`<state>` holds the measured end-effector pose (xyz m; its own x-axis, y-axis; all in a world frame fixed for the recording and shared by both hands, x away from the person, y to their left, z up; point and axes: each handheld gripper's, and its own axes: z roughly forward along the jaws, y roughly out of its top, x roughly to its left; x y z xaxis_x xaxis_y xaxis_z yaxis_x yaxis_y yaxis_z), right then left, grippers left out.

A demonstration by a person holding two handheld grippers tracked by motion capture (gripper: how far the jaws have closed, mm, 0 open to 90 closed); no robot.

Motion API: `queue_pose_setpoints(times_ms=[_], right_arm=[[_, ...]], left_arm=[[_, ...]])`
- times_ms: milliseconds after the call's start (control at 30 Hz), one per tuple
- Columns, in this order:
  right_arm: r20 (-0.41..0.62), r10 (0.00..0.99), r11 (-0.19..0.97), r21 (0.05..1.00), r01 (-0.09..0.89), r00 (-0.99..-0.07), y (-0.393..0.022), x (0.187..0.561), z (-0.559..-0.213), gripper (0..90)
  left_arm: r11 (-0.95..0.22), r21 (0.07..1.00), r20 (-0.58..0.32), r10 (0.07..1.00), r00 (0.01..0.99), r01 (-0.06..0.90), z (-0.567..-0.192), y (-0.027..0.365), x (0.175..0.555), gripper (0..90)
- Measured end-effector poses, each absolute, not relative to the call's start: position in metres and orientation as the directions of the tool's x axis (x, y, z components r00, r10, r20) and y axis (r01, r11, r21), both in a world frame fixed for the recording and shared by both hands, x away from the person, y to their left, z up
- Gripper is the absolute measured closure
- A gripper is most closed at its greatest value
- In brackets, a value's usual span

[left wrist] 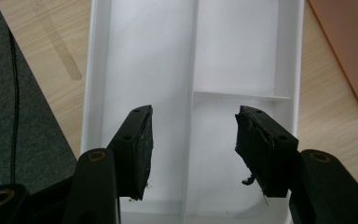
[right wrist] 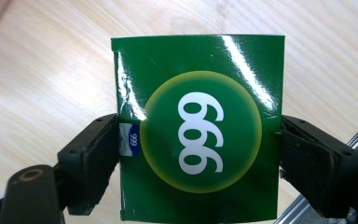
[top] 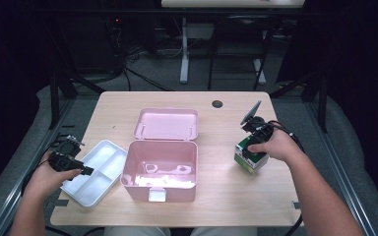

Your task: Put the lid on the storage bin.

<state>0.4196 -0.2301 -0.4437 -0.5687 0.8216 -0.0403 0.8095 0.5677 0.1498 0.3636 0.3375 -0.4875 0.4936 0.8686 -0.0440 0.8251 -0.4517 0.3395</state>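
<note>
Right gripper [right wrist: 198, 158] jaws pinch green box [right wrist: 198, 126] on counter [top: 216, 196]; left gripper [left wrist: 193, 144] jaws spread over white tray [left wrist: 289, 56]. Box not yet in pink case [top: 160, 184].

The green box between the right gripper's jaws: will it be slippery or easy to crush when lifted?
The green box has a glossy face with bright glare streaks, so it may slip a little against the pads. It looks like thin printed card, so it is probably light and might dent under hard squeezing. The right gripper meets its two flat, parallel sides, which should help hold it steady.

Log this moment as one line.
right claw: shut on green box | left claw: open over white tray | pink case: lid open
</note>
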Motion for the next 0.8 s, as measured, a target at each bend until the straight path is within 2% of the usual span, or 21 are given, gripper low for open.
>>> queue_pose_setpoints(times_ms=[567, 800], right_arm=[[-0.066, 0.744, 0.665, 0.165, 0.728, -0.665, -0.194, 0.409, -0.393, 16.4], [-0.091, 0.657, 0.751, 0.168, 0.638, -0.749, -0.179, 0.408, -0.376, 16.4]], left_arm=[[-0.45, 0.342, -0.051, 0.868, 0.494, 0.825, -0.488, 0.338, 0.363, 46.1], [-0.449, 0.344, -0.052, 0.868, 0.494, 0.825, -0.487, 0.338, 0.363, 46.1]])
